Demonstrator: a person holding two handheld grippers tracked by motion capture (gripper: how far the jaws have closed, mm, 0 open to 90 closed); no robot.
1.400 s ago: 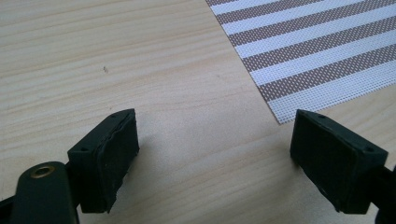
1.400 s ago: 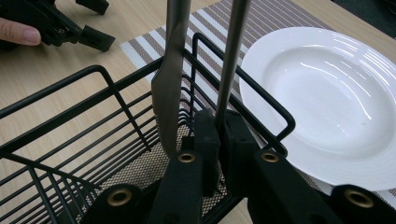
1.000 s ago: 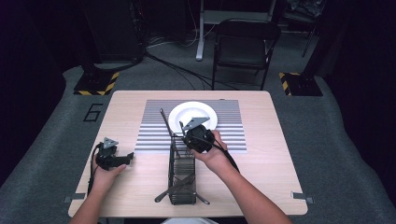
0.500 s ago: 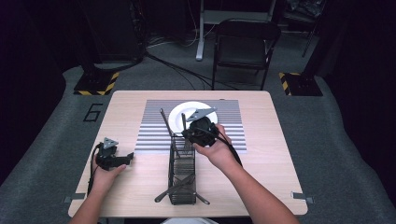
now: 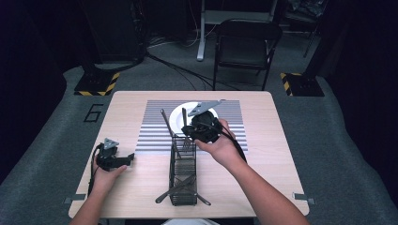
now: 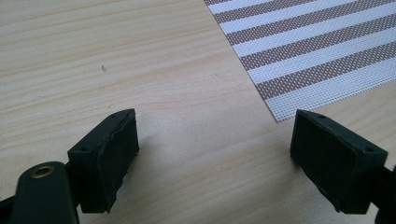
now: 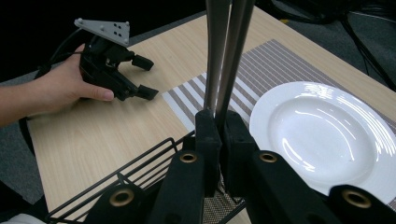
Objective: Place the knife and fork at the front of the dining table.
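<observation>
Two tongs in play. Right tongs [image 7: 215, 128] closed tight on two metal utensil handles [image 7: 226, 51], stems running straight up out of frame, so which utensils they are can't be told. In the high view the right tongs [image 5: 192, 136] sit over the far end of the black wire caddy [image 5: 183, 176], just at the near edge of the white plate [image 5: 177, 117]. Plate rests on the striped placemat [image 5: 152, 131], mid-desk.

Left tongs [image 6: 212, 154] wide open, nothing between the pads, hovering low over bare wood desk [image 6: 116, 56] with the placemat corner [image 6: 322, 51] just ahead. In the high view the left hand [image 5: 105, 176] holds them near the desk's left edge, well apart from the caddy.

One dark utensil [image 5: 165, 123] leans up out of the caddy's far end over the placemat; more utensils [image 5: 180, 186] lie in the caddy's near end, ends poking out the sides.
</observation>
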